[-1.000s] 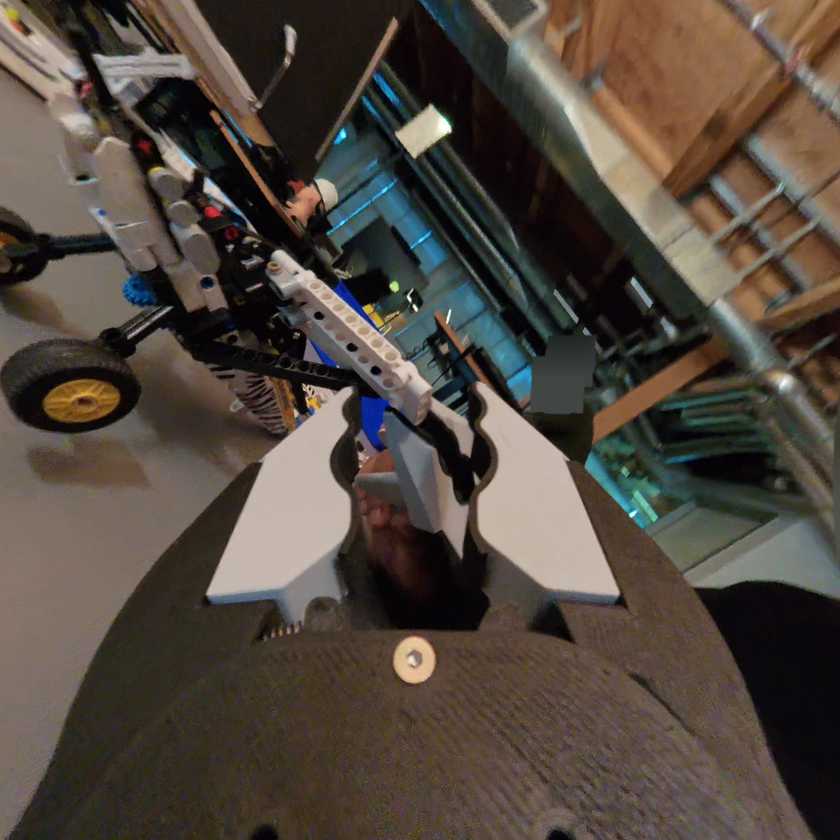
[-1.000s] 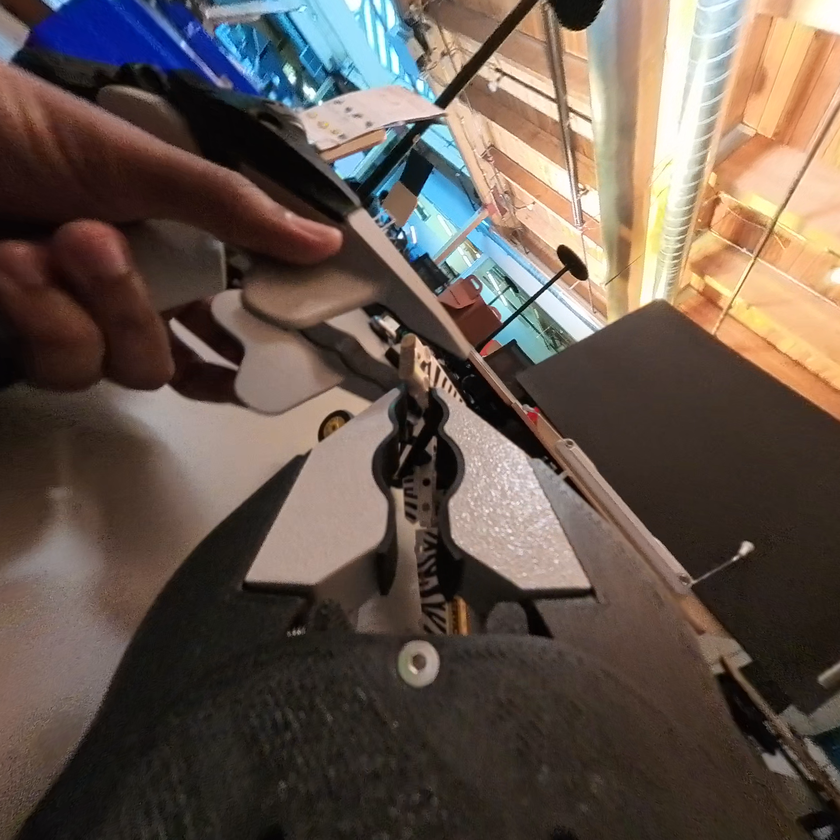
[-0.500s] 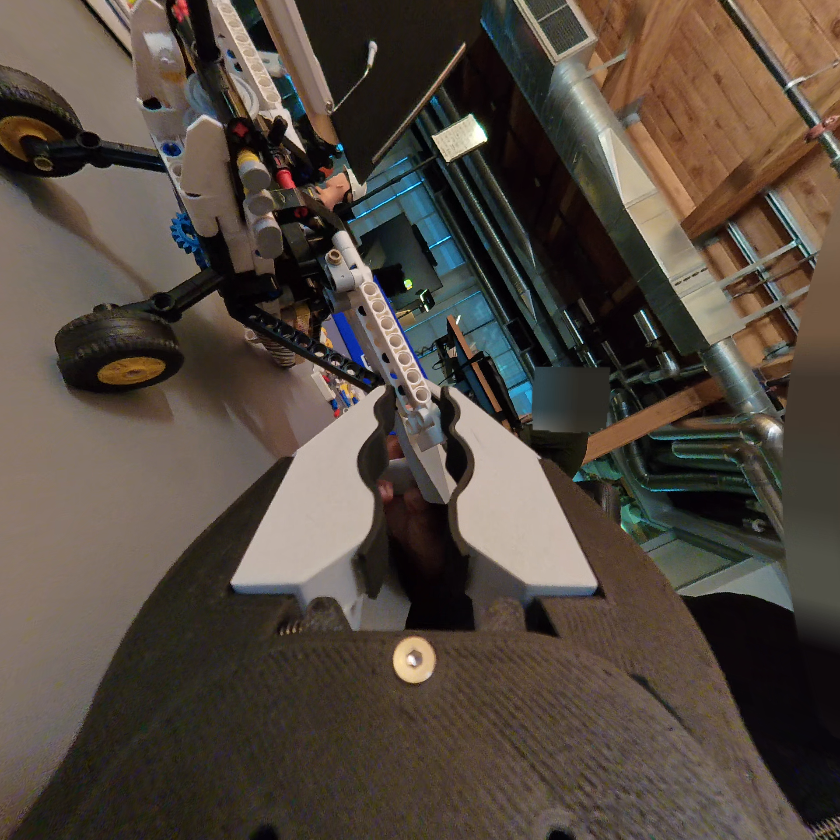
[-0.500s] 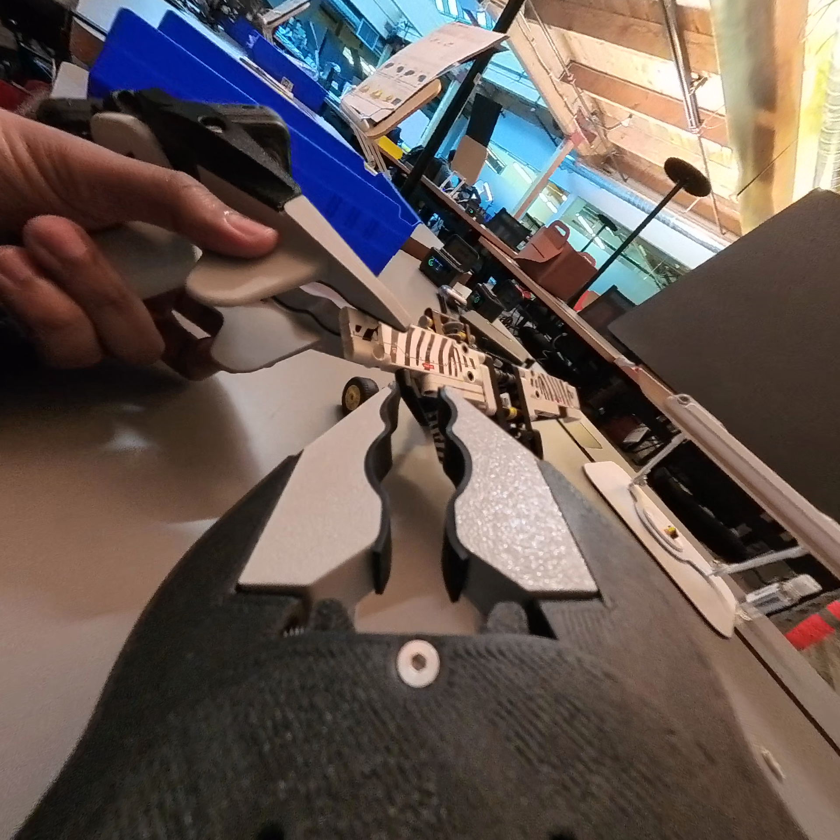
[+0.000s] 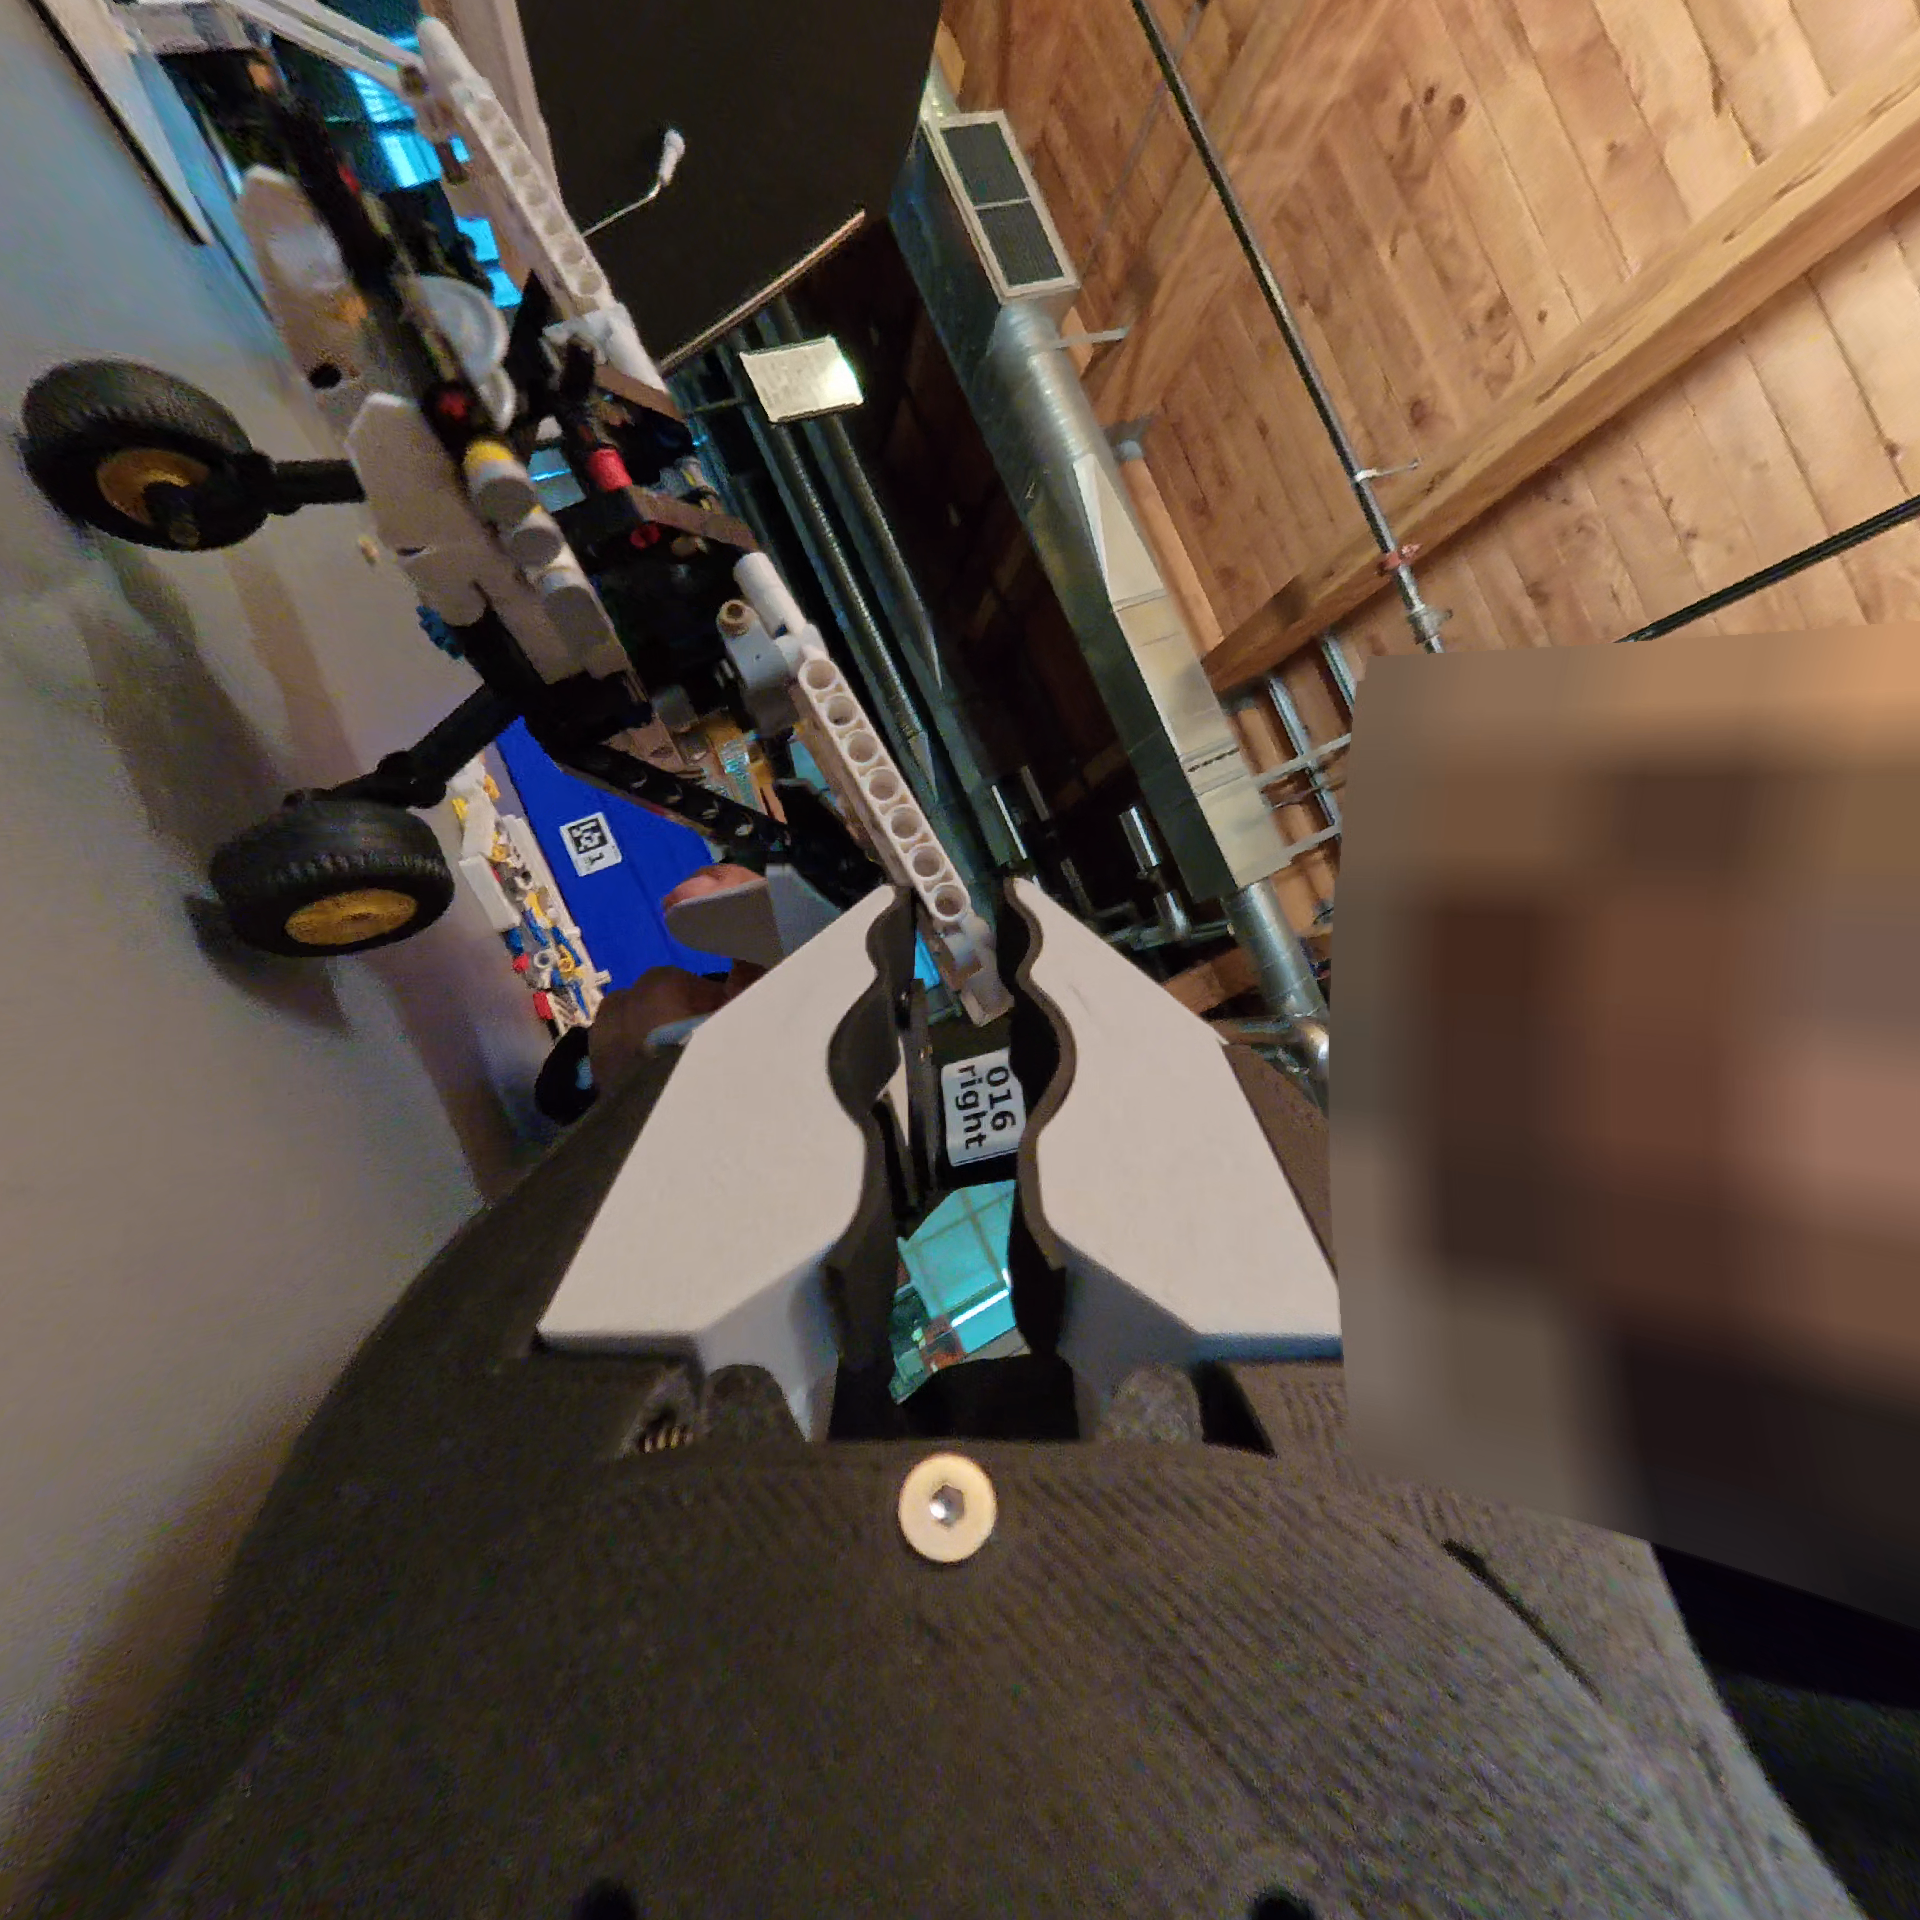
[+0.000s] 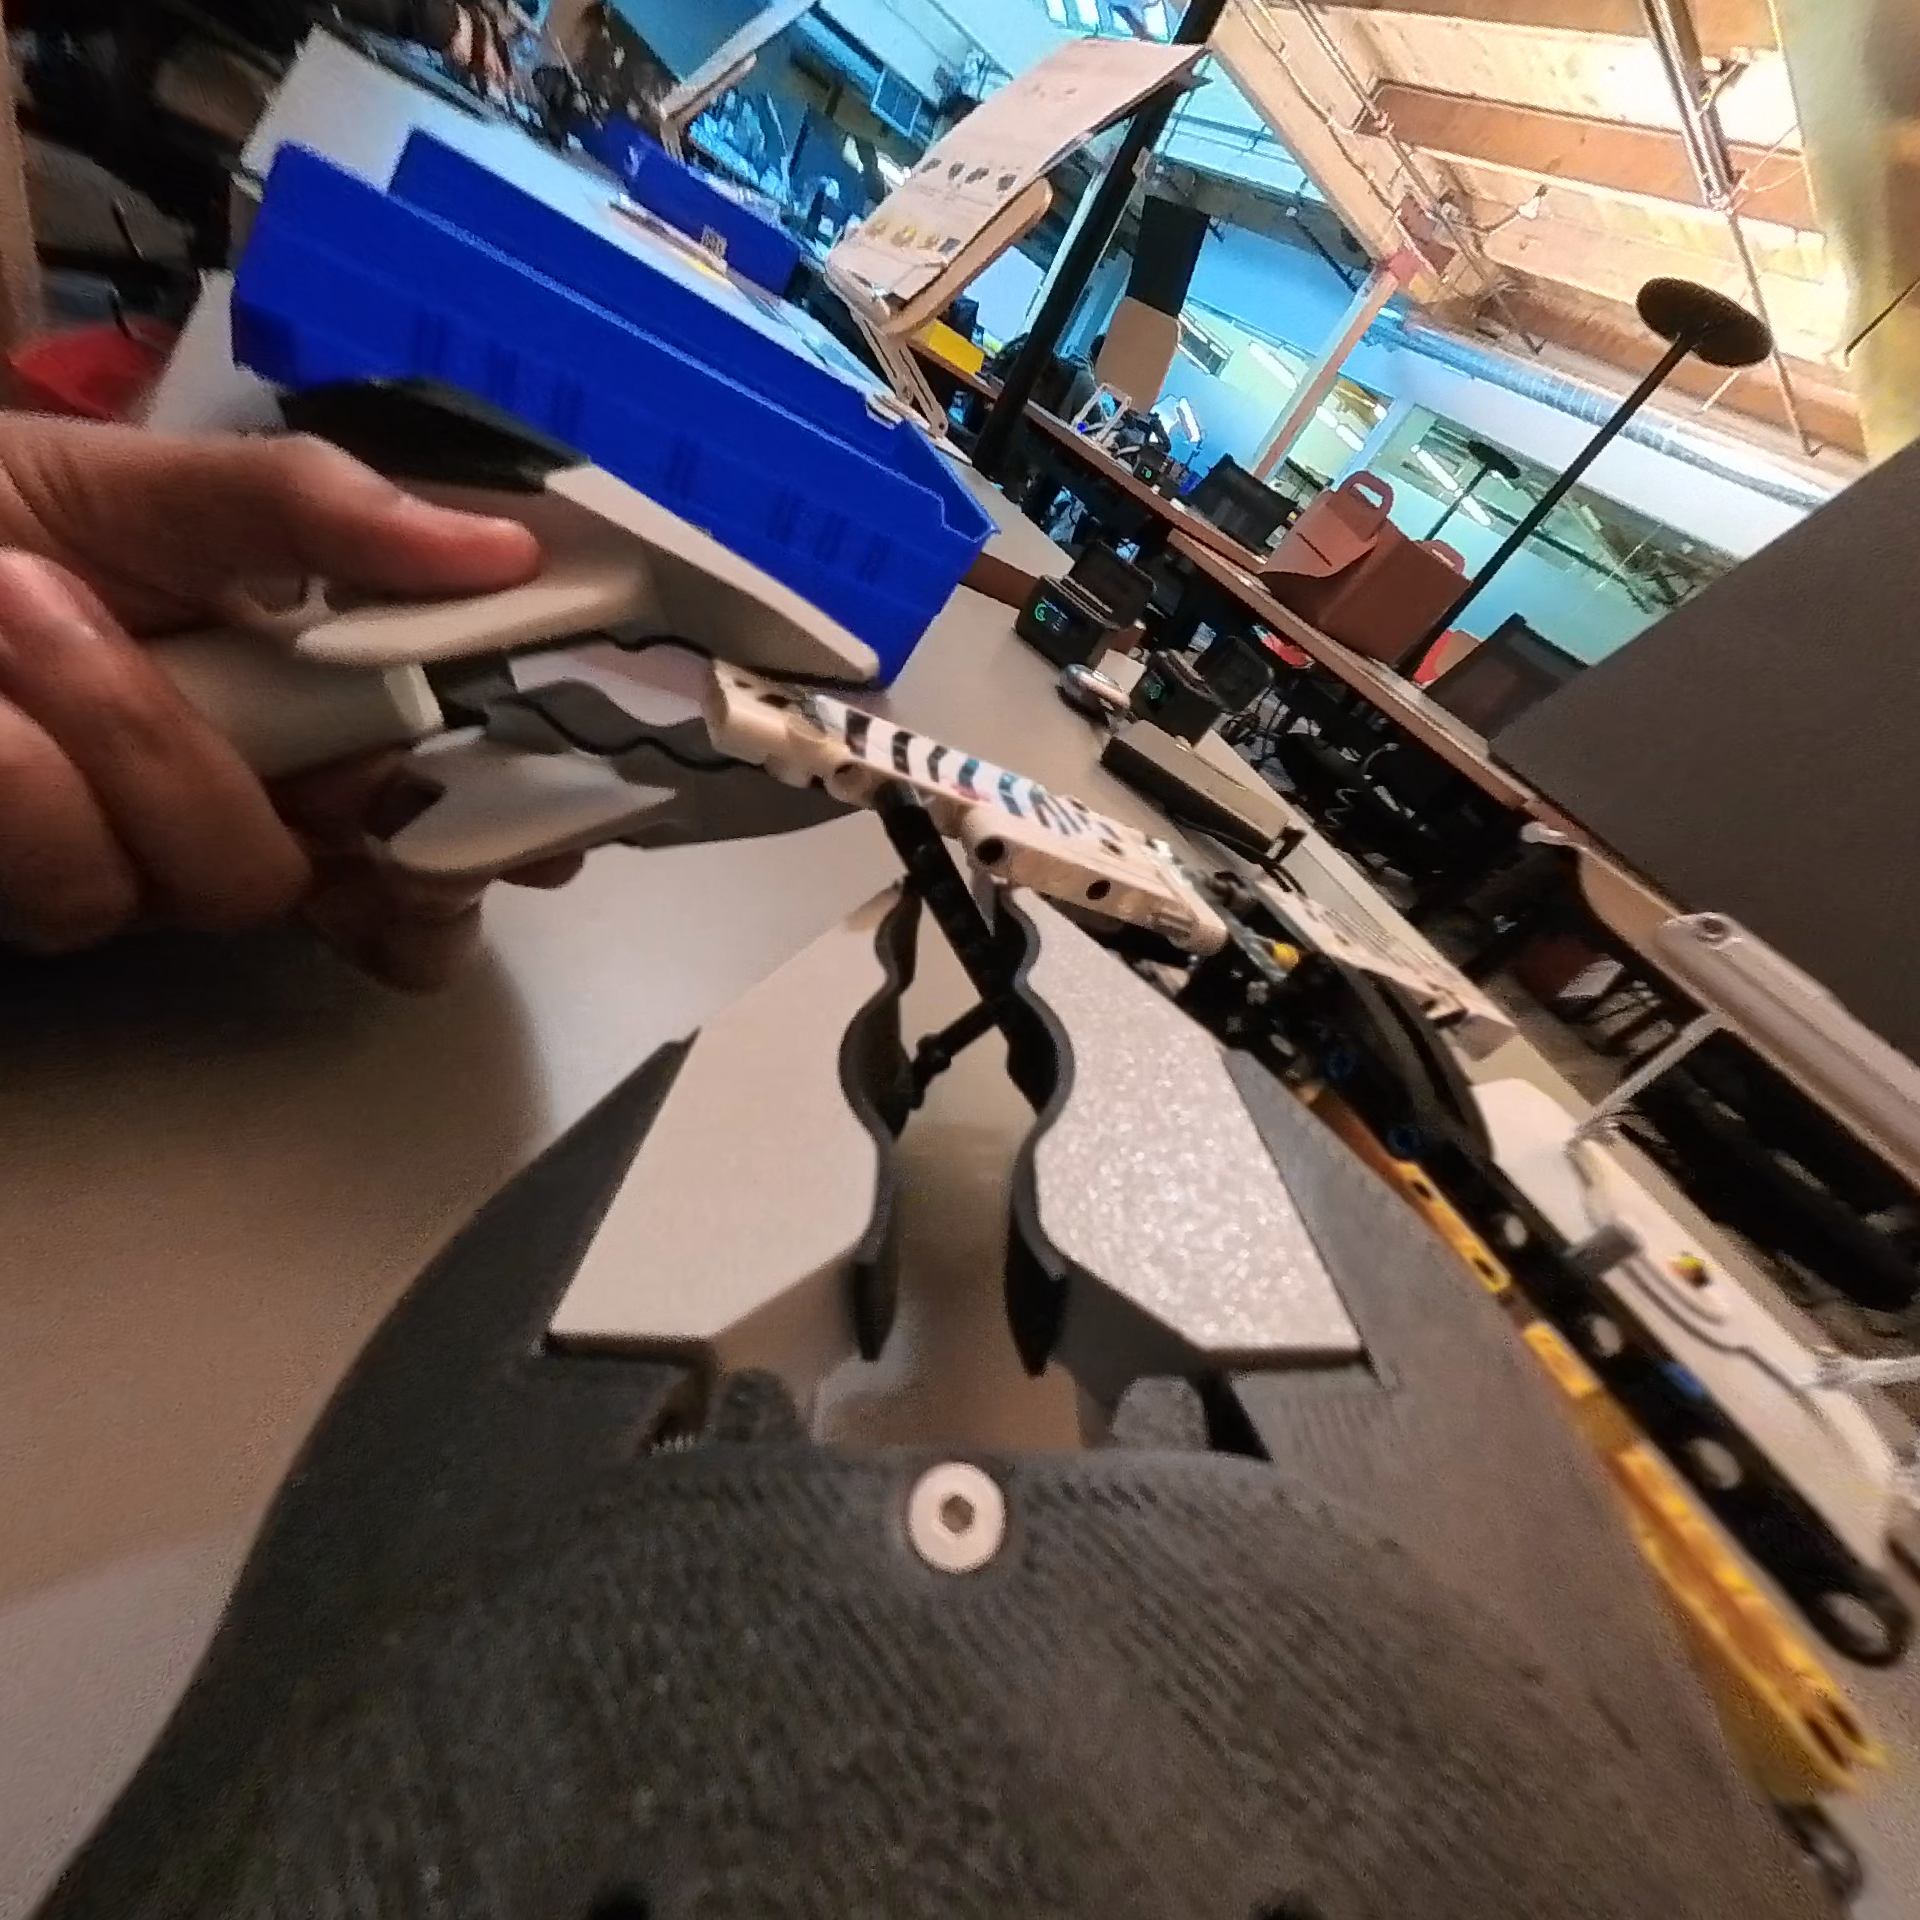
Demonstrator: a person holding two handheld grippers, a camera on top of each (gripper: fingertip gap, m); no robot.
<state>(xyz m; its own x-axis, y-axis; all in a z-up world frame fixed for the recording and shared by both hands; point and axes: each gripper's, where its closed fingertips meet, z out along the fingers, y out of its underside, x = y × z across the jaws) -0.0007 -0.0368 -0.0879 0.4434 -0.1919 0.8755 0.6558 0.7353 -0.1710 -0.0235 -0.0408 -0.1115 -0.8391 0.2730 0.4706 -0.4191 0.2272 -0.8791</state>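
Left gripper (image 5: pixel 951 935): we see its jaws pinching the end of a white holed beam (image 5: pixel 883 790), pads snug on both sides.
Right gripper (image 6: pixel 956 935): its jaws are nearly together on a thin black beam (image 6: pixel 951 914); we cannot tell for sure that both pads press it.
Model: both beams belong to one brick-built wheeled model (image 5: pixel 468 499), and from the right wrist we see it lifted at a slant above the grey table (image 6: pixel 312 1143).
Wheels: we count two, black tyres on yellow hubs (image 5: pixel 332 883), out on black struts.
In the way: a striped white panel (image 6: pixel 935 769) crosses just above the right fingertips, and a hand (image 6: pixel 156 665) grips the left tool close by.
Around: blue bins (image 6: pixel 582 353) sit behind on the table, a tray of small loose parts (image 5: pixel 530 914) beside one; a dark board (image 6: pixel 1714 727) stands to the right.
Overhead: wood planks and a metal duct (image 5: pixel 1049 416).
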